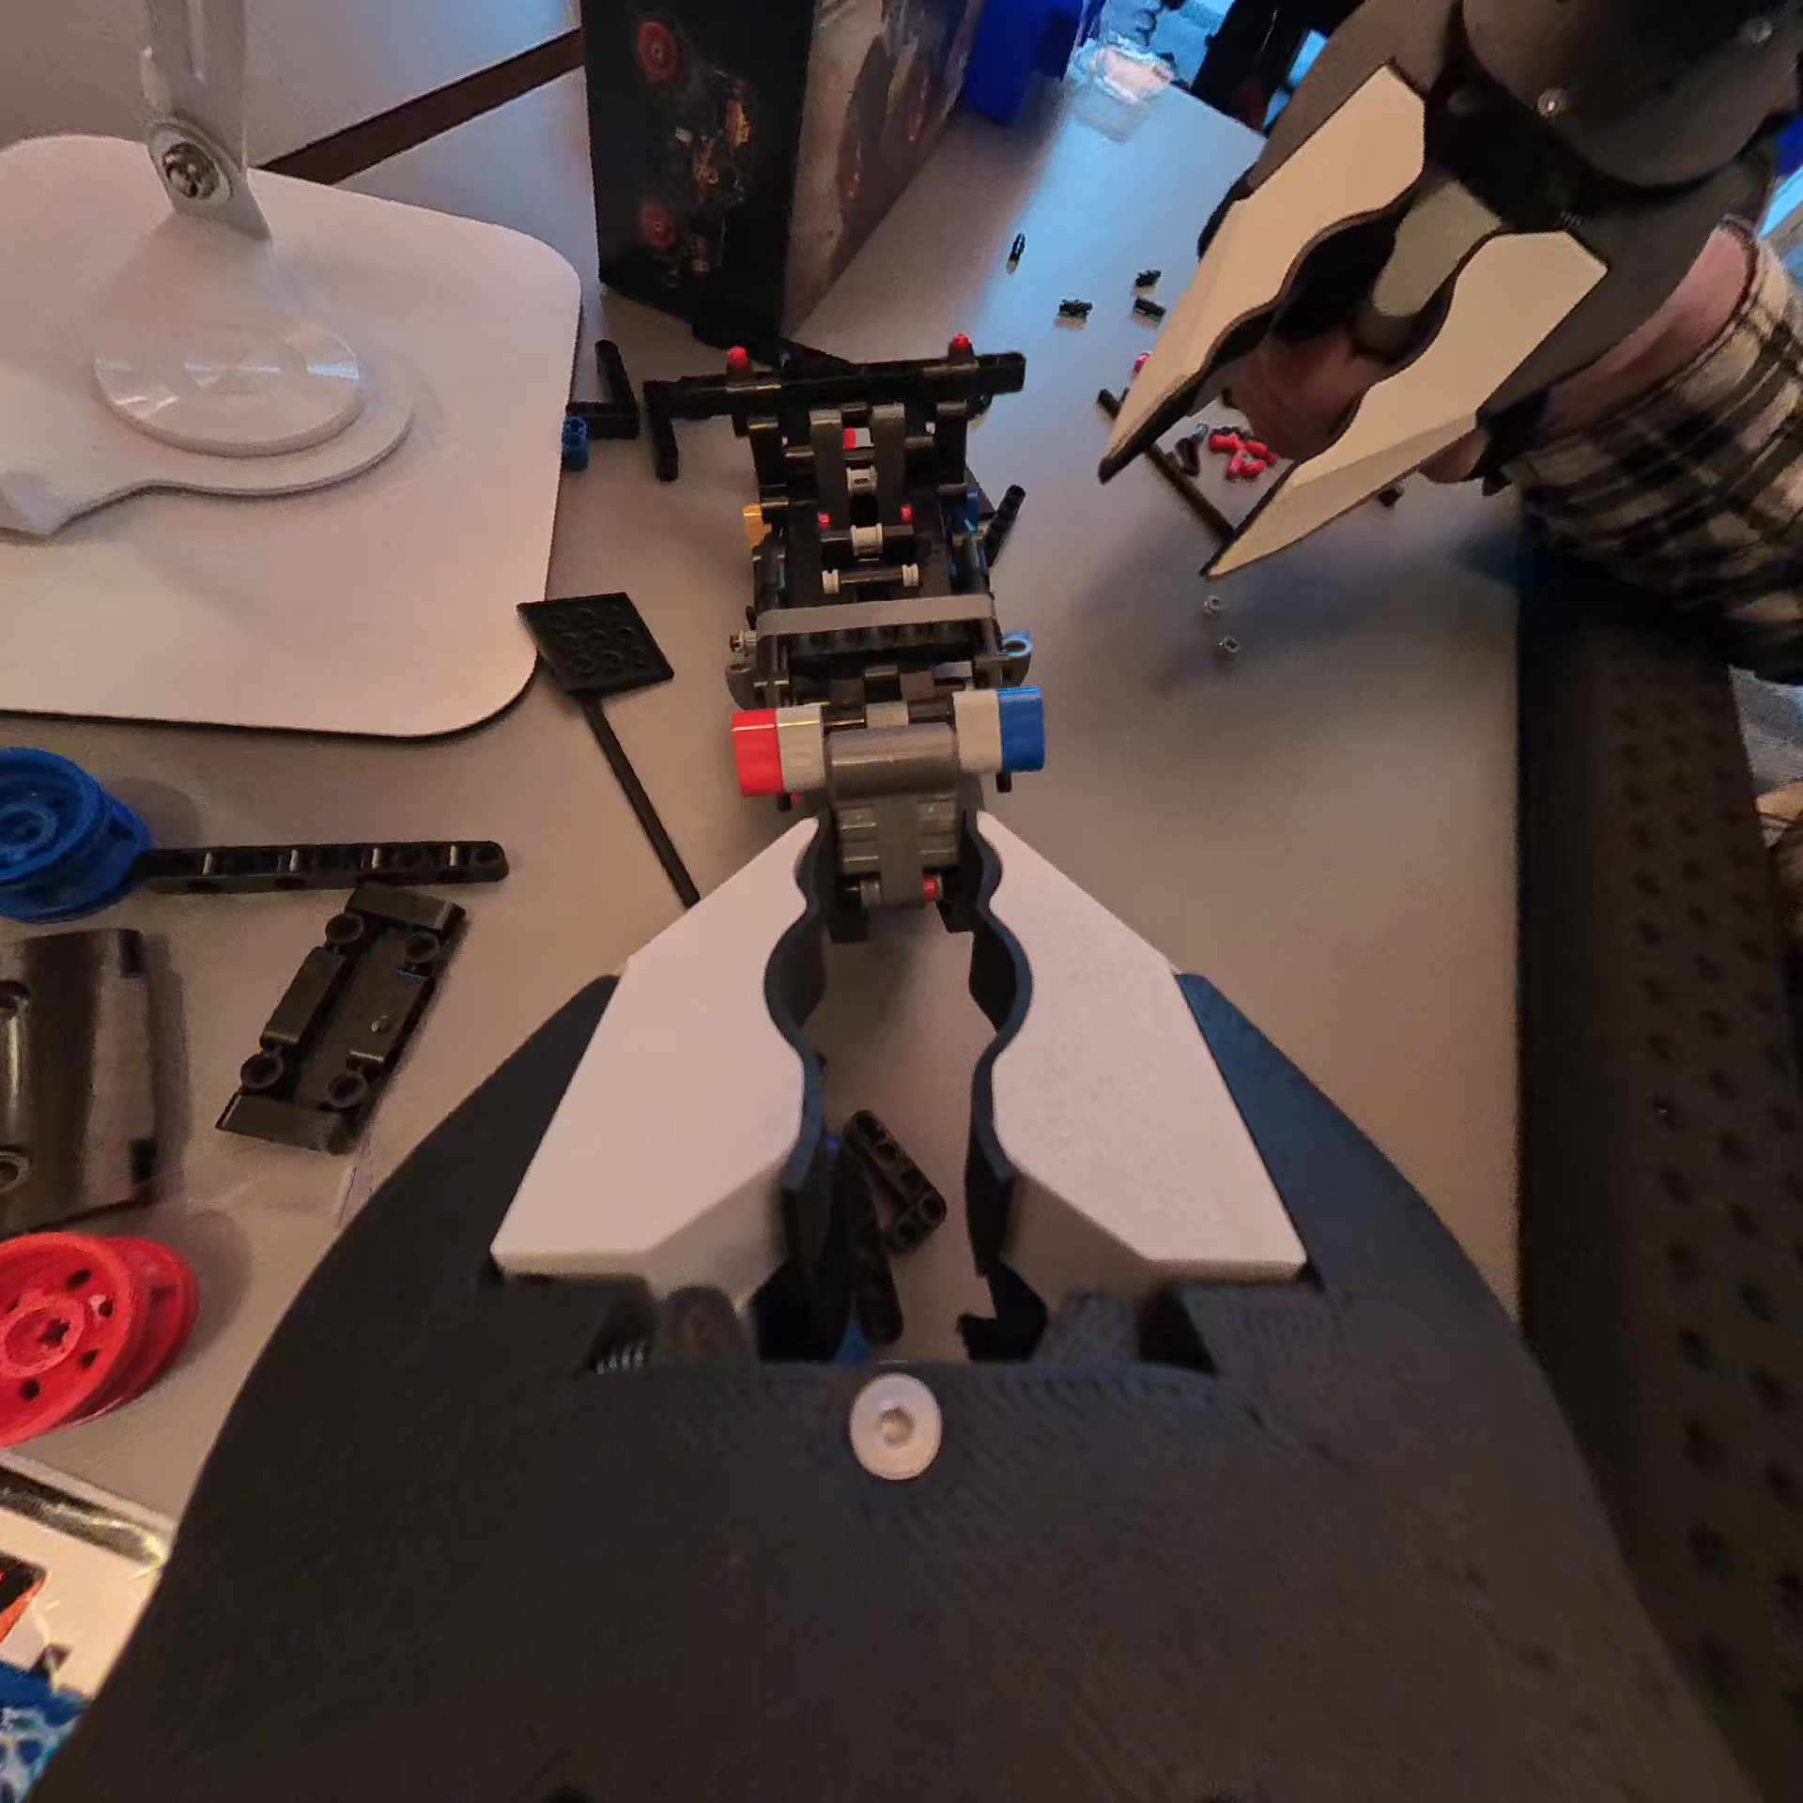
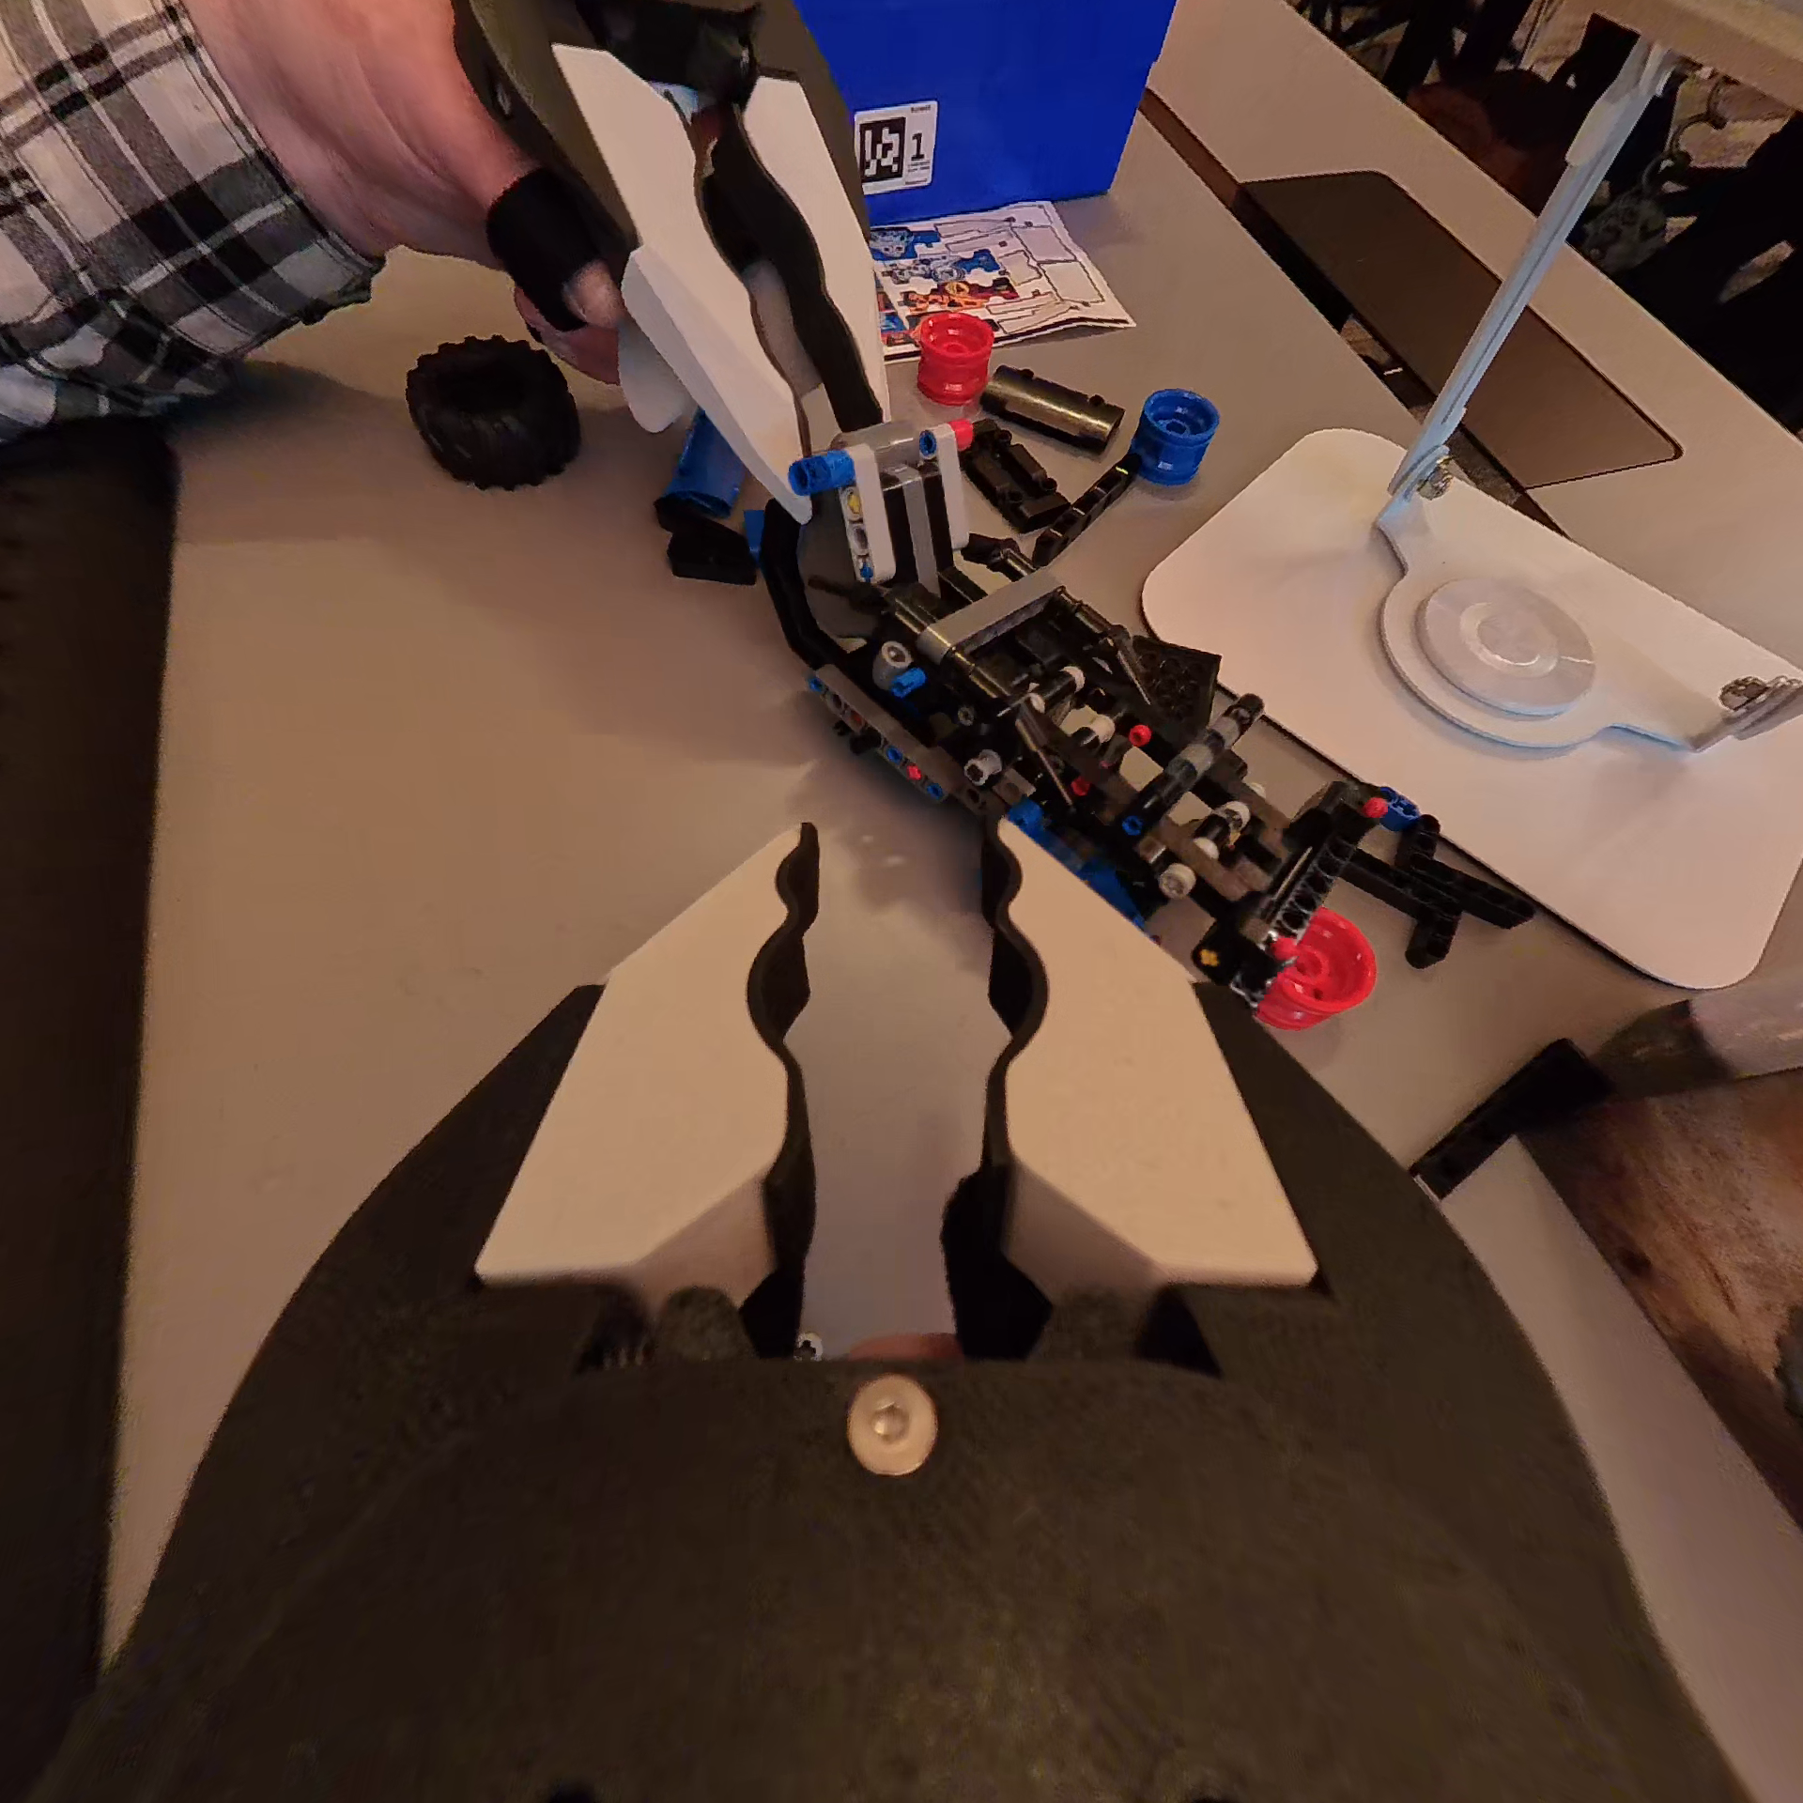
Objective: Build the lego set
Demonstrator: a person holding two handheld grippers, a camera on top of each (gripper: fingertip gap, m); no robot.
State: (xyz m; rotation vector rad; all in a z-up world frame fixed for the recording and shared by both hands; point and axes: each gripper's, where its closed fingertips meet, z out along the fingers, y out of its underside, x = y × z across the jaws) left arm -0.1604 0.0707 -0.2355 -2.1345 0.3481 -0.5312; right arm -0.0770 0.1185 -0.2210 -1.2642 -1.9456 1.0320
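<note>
The chassis (image 1: pixel 868 546) lies mid-desk beside the white stand base (image 1: pixel 283 468). Your left gripper (image 1: pixel 898 878) pinches its grey end block, likely to steady the build for fitting. Your right gripper (image 2: pixel 898 849) hangs spread and empty beside the chassis. Loose on the desk: two blue hubs (image 1: pixel 59 829) and two red hubs (image 1: pixel 78 1327) in stacks, one tyre (image 2: pixel 493 410).

- Lego chassis (image 1: pixel 878 546) mid table, box (image 1: pixel 741 146) standing behind it.
- Stand base (image 1: pixel 293 507) left of chassis; loose wheels (image 1: pixel 68 1327) + beam (image 1: pixel 332 863) near-left.
- Small pins (image 1: pixel 1239 454) to the right.
</note>
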